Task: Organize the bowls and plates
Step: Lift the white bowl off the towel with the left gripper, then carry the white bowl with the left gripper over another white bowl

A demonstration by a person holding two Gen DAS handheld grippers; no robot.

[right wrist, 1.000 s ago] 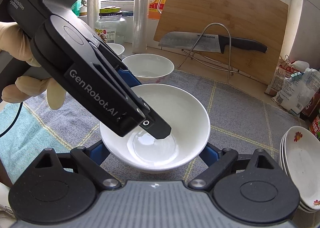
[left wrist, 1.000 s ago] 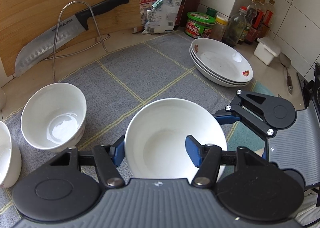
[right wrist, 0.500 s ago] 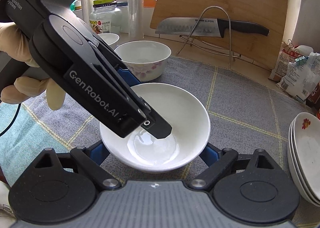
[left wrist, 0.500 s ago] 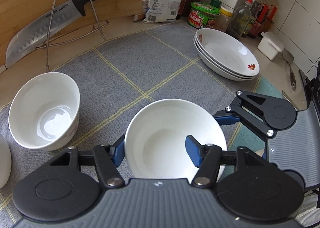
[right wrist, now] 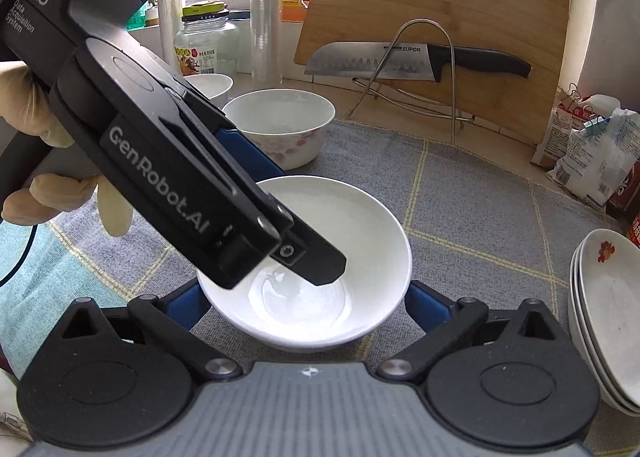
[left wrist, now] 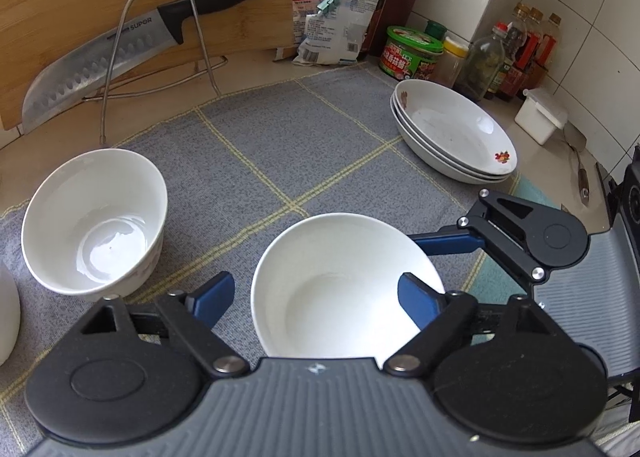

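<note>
Bowl (left wrist: 344, 285) sits loose between my left tongs (left wrist: 316, 297), spread wide; my right tongs (right wrist: 304, 297), also spread, could knock it.

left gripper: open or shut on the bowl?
Open. The left gripper has one finger inside the bowl, the other clear of its rim.

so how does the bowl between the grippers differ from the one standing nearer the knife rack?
The plain bowl is wide with flaring sides; the floral bowl is deeper with steeper walls. The plain bowl's outside is bare white; the floral bowl carries a pink flower pattern. The plain bowl sits between the fingers of both the left gripper and the right gripper; the floral bowl stands free. Both are white, upright and empty on the grey mat.
</note>
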